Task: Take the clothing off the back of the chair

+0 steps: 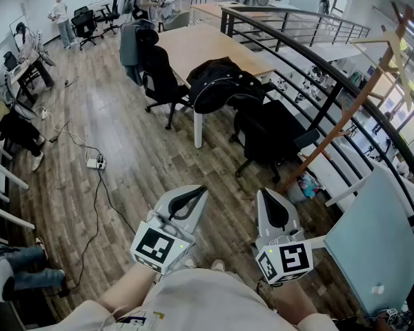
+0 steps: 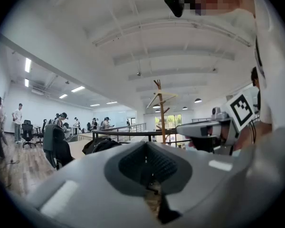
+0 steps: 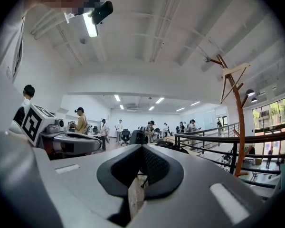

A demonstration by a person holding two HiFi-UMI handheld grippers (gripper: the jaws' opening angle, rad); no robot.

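A black jacket (image 1: 217,80) is draped over the back of a black office chair (image 1: 269,133) beside the wooden table (image 1: 200,43). It lies well ahead of both grippers, across open floor. My left gripper (image 1: 195,193) and right gripper (image 1: 268,194) are held side by side near my body, both shut and empty, pointing level toward the chair. The left gripper view has the jacket (image 2: 101,144) small and far off beyond its shut jaws (image 2: 147,164). In the right gripper view the jaws (image 3: 142,167) are shut with nothing between them.
A second black chair (image 1: 159,74) with a grey garment (image 1: 128,43) stands left of the table. A wooden coat rack (image 1: 355,105) and a curved black railing (image 1: 331,74) run along the right. A power strip with cables (image 1: 95,162) lies on the floor at left. People stand in the background.
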